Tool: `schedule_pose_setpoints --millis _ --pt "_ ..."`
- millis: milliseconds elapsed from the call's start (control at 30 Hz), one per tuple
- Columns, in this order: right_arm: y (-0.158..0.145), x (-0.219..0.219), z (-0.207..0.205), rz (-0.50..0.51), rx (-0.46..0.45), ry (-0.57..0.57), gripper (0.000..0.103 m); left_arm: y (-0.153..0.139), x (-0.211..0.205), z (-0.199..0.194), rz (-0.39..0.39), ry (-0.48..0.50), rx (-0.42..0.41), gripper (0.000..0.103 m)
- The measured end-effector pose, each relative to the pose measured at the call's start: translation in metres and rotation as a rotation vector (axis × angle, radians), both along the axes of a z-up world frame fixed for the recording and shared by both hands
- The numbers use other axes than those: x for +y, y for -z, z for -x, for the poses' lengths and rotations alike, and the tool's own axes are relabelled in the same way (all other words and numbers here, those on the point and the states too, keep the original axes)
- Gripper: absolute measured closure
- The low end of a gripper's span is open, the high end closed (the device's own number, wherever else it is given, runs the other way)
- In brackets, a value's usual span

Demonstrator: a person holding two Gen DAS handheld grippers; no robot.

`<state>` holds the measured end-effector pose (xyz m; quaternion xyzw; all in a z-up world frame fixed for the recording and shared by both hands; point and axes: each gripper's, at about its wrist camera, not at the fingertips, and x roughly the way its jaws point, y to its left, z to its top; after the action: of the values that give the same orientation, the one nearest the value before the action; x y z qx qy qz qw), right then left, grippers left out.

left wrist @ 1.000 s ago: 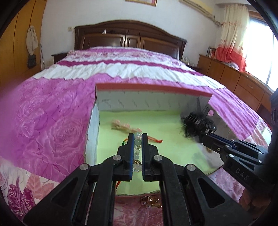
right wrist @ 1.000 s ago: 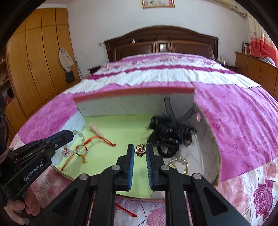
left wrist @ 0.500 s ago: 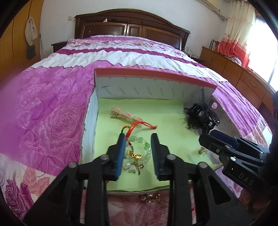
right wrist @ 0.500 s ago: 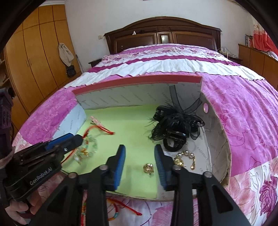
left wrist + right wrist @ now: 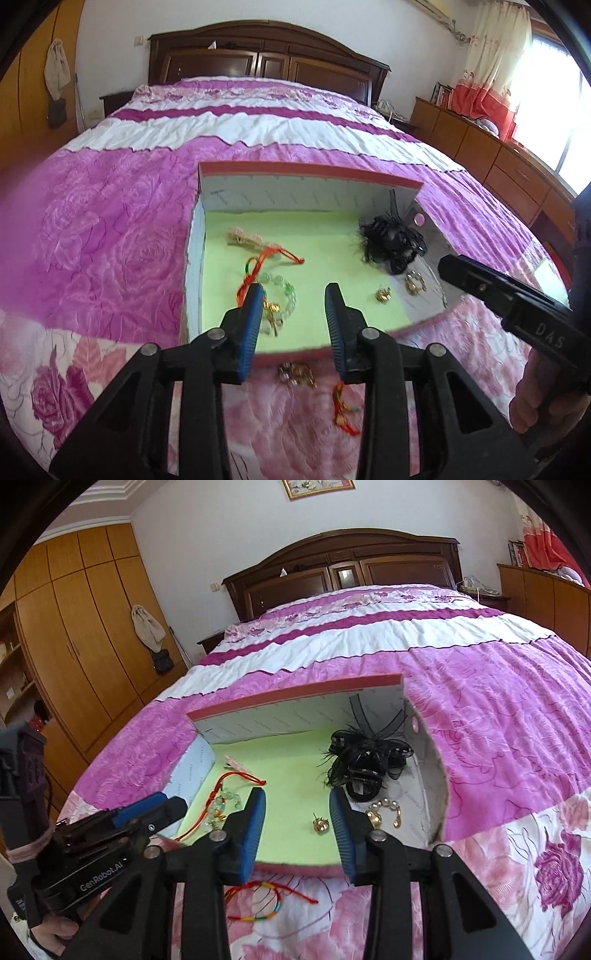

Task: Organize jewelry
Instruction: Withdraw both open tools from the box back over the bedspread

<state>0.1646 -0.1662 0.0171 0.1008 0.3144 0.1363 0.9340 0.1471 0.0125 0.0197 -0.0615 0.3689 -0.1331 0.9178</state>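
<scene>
An open box with a green floor (image 5: 317,243) (image 5: 288,753) lies on the bed. In it lie a green bead bracelet with a red cord (image 5: 282,291) (image 5: 225,801), a small gold piece (image 5: 383,294) (image 5: 320,825), a gold pearl piece (image 5: 414,282) (image 5: 384,812), a black hair clip (image 5: 391,240) (image 5: 365,760) and a pink clip (image 5: 243,238). My left gripper (image 5: 295,295) is open and empty above the box's near edge. My right gripper (image 5: 297,801) is open and empty above the gold piece.
On the pink bedspread in front of the box lie a small gold cluster (image 5: 297,374) and a red and multicolour cord bracelet (image 5: 343,410) (image 5: 266,901). A dark headboard (image 5: 266,62) stands at the far end, a wardrobe (image 5: 85,627) to the left, a dresser (image 5: 491,162) to the right.
Both grippers opened and drew back. The left let the bead bracelet drop into the box at the left; the right let the small gold piece drop onto the green floor.
</scene>
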Motion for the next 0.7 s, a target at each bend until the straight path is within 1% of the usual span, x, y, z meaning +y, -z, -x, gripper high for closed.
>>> schedule_pose_setpoints --millis 133,300,500,700 --pt "-0.004 -0.007 0.015 -0.009 0.002 0.006 0.064 0.000 -0.001 0.009 0.032 0.021 0.027 0.076" --pt "-0.005 -0.022 0.034 -0.011 0.015 0.022 0.064 0.002 -0.010 0.016 0.040 0.060 0.055 0.076" --pt "0.002 -0.040 0.054 0.004 0.048 0.050 0.064 0.013 -0.026 0.020 0.008 0.105 0.095 0.076" --pt "0.017 -0.056 0.069 -0.014 0.088 0.071 0.064 0.026 -0.040 0.019 -0.029 0.138 0.139 0.076"
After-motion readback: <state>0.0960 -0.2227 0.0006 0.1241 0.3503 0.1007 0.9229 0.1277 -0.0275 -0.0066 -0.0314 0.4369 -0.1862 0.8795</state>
